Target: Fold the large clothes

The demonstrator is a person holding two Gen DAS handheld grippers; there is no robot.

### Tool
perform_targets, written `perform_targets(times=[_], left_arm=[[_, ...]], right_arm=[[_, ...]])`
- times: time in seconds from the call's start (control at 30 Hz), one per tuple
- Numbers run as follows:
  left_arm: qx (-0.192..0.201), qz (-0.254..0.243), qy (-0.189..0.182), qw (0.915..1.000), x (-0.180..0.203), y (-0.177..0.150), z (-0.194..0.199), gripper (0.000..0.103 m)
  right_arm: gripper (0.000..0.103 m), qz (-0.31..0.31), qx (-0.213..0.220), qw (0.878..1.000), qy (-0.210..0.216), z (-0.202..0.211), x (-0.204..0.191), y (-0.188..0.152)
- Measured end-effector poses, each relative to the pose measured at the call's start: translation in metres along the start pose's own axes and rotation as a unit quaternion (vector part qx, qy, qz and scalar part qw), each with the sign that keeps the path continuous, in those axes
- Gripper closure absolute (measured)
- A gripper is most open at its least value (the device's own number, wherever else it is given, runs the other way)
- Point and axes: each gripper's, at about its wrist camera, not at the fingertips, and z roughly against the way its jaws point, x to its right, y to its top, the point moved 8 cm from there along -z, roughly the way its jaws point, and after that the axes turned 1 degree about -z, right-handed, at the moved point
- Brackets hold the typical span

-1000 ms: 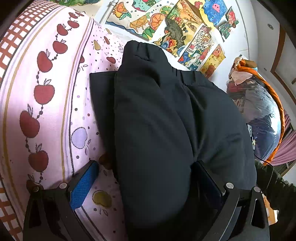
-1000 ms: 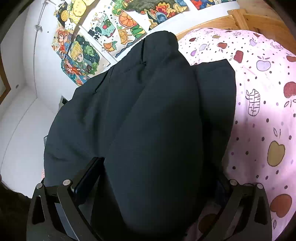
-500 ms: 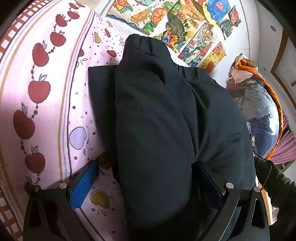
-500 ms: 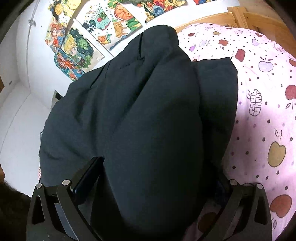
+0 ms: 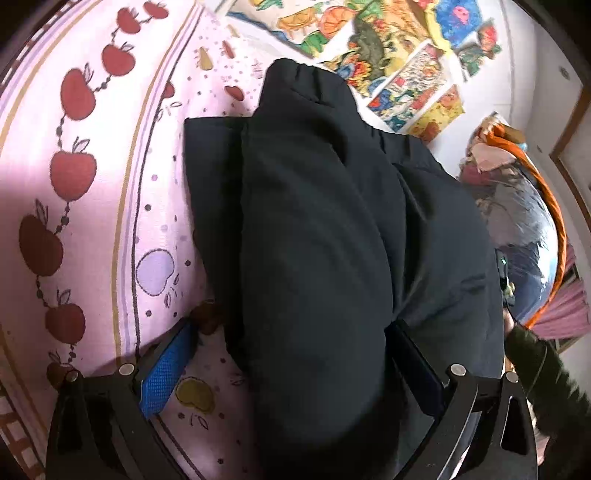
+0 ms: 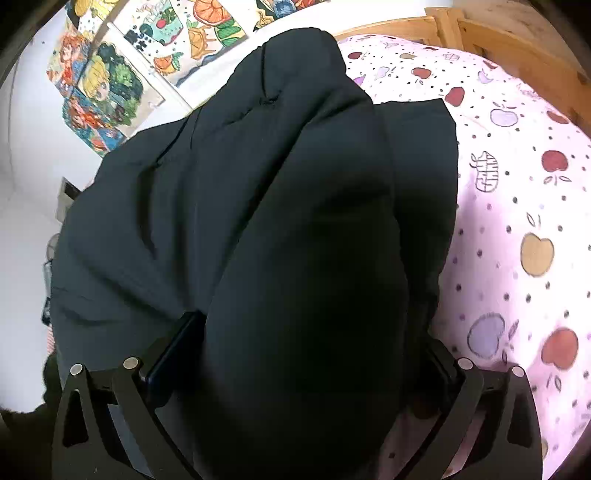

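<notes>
Black padded fabric fills both wrist views: a large dark garment [image 5: 325, 236] lies on a pink bedsheet [image 5: 110, 184] printed with red, yellow and lilac apples. A thick bulging fold of it runs from the near edge toward the far wall, over a flatter layer spread beneath.

The left gripper [image 5: 291, 365] is clenched on that fold, its blue-padded left finger showing beside the cloth and its right finger pressed against the bulge. The right gripper [image 6: 306, 362] likewise grasps the garment [image 6: 295, 221], the fold wedged between its two black fingers.

Colourful drawings [image 5: 391, 55] are taped to the far white wall; any writing on them is too small to read here. A clear bag with orange trim [image 5: 524, 229], stuffed with clothes, stands at the right in the left view, and a dark green sleeve [image 5: 543, 376] shows at its near right edge. A wooden bed frame [image 6: 498, 33] borders the sheet [image 6: 517, 184] at the far right.

Compared with a second ago, both views have shifted slightly, the posters sitting closer to the top edge; both grips are unchanged.
</notes>
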Motion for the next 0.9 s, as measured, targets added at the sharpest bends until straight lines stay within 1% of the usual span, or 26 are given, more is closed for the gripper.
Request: perform_targets(times=[0.03,0.07,0.1,0.13,0.2,0.23,0.27,0.3,0.33,0.37,0.4,0.43,0.5,0.6,0.7,0.8,0.9], left_arm=[[-0.002,0.011,0.001,0.9999,0.001,0.001,0.001,0.007],[-0.006,0.024,-0.004,0.9997,0.002,0.001,0.002,0.010],[-0.010,0.038,-0.016,0.9991,0.004,0.000,0.002,0.022],[-0.015,0.063,-0.036,0.9973,0.007,0.000,0.002,0.034],[-0.018,0.117,-0.055,0.9914,0.005,-0.002,0.004,0.041],[-0.017,0.137,-0.057,0.9888,0.004,-0.003,0.004,0.046],[-0.013,0.151,-0.056,0.9869,0.006,-0.005,0.005,0.048],[-0.010,0.155,-0.051,0.9866,0.008,-0.006,0.007,0.052],[-0.006,0.158,-0.043,0.9865,0.011,-0.006,0.009,0.057],[0.001,0.162,-0.034,0.9862,0.016,-0.007,0.012,0.059],[0.004,0.166,-0.028,0.9858,0.019,-0.008,0.014,0.063],[0.006,0.171,-0.021,0.9850,0.023,-0.008,0.018,0.067],[0.011,0.186,-0.012,0.9824,0.028,-0.006,0.026,0.070],[0.012,0.212,-0.008,0.9771,0.036,-0.005,0.041,0.077],[0.018,0.218,-0.003,0.9758,0.048,-0.002,0.058,0.081],[0.025,0.198,0.010,0.9798,0.063,0.000,0.080,0.082],[0.018,0.184,0.020,0.9825,0.075,-0.002,0.102,0.082]], right_arm=[[0.003,0.002,0.001,1.000,-0.005,0.000,-0.005,-0.001],[0.009,0.005,0.003,1.000,-0.011,0.002,-0.008,-0.002],[0.016,0.006,0.008,1.000,-0.012,0.005,-0.011,-0.003],[0.020,0.006,0.011,1.000,-0.012,0.008,-0.016,-0.002],[0.030,0.014,0.018,1.000,-0.020,0.014,-0.022,-0.002],[0.032,0.017,0.020,0.999,-0.024,0.015,-0.025,-0.003],[0.037,0.019,0.021,0.999,-0.029,0.016,-0.028,-0.003],[0.043,0.024,0.020,0.999,-0.038,0.017,-0.033,-0.003],[0.046,0.027,0.020,0.999,-0.043,0.018,-0.035,-0.001],[0.052,0.032,0.019,0.998,-0.053,0.020,-0.040,0.000],[0.057,0.037,0.019,0.997,-0.063,0.022,-0.045,0.001],[0.061,0.041,0.019,0.996,-0.075,0.023,-0.053,0.003],[0.073,0.048,0.019,0.994,-0.092,0.028,-0.060,0.005],[0.083,0.064,0.021,0.990,-0.125,0.039,-0.075,0.013],[0.087,0.094,0.030,0.985,-0.140,0.058,-0.096,0.019],[0.088,0.103,0.049,0.986,-0.123,0.088,-0.119,0.027],[0.089,0.114,0.066,0.985,-0.112,0.112,-0.138,0.032]])
